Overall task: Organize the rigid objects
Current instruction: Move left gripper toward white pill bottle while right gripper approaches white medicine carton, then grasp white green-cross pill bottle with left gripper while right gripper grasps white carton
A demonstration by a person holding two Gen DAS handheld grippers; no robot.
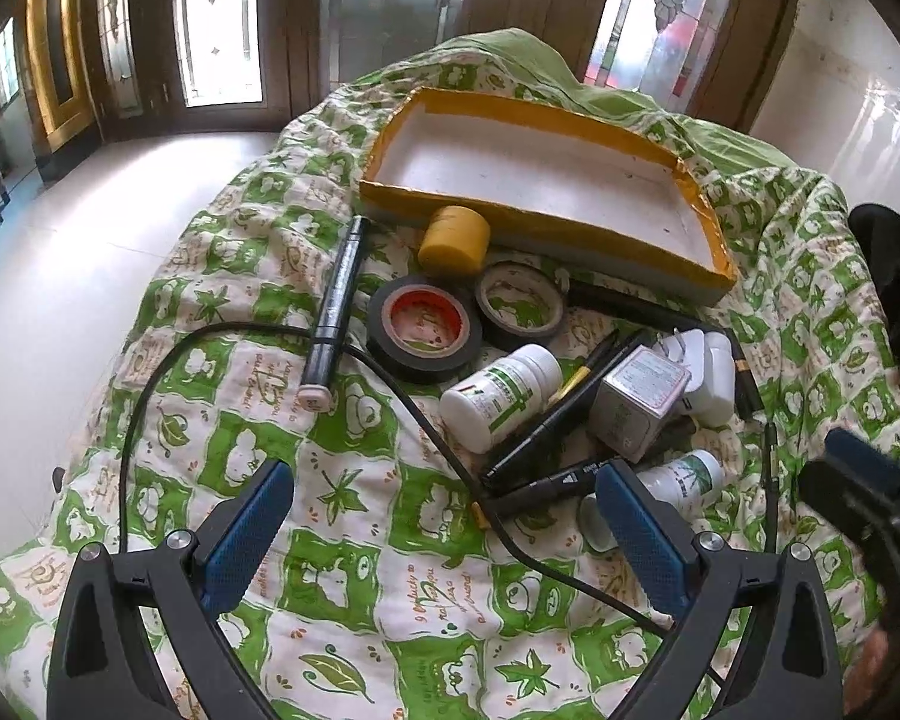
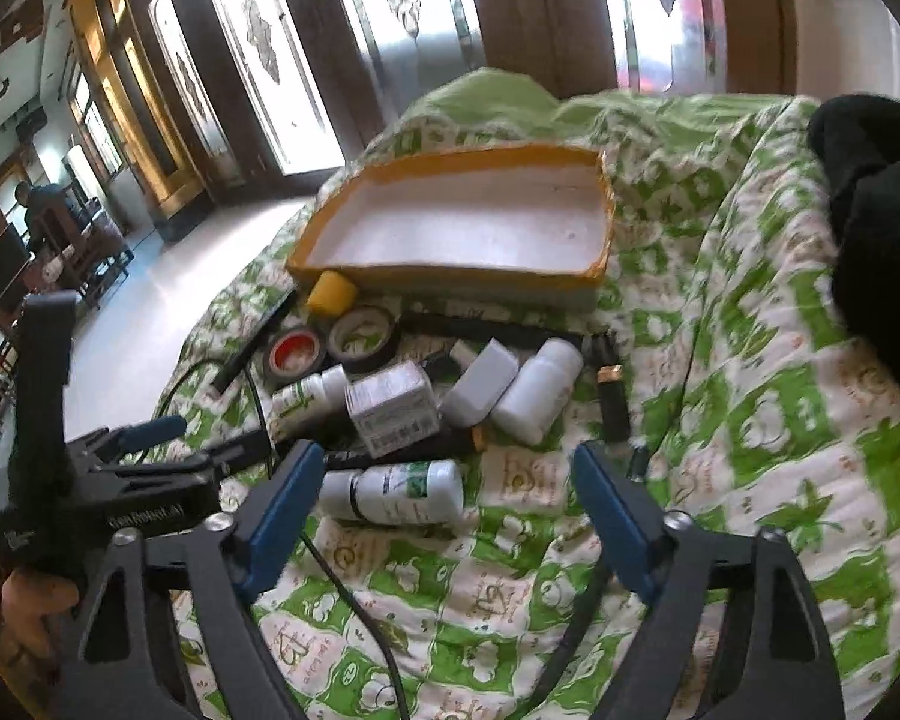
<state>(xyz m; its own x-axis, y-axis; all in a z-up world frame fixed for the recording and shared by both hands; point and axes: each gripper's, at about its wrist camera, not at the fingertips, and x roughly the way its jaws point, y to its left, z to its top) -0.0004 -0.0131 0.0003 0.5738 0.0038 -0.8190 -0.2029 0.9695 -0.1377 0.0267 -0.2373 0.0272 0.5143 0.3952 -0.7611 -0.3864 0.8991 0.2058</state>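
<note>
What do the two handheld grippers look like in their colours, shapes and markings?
The left gripper and the right gripper each have black angular arms with triangular cut-outs, silver round bolts and flat blue textured pads. The left gripper's black body carries small white lettering. A thin black cable runs nearby.

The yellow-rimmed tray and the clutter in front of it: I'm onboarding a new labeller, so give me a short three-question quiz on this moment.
1. True or false: the yellow-rimmed tray already holds a tape roll.
2. Which item lies nearest the right tongs?
A. the yellow spool
B. the white bottle with a green label
C. the black marker
3. Fill in: both tape rolls, the red-cored tape roll and the grey-cored tape roll, lie flat on the ____.

Key: 1 false, the tray is empty; 2 B; 3 quilt. Both the left tongs and right tongs are open, holding nothing.
</note>
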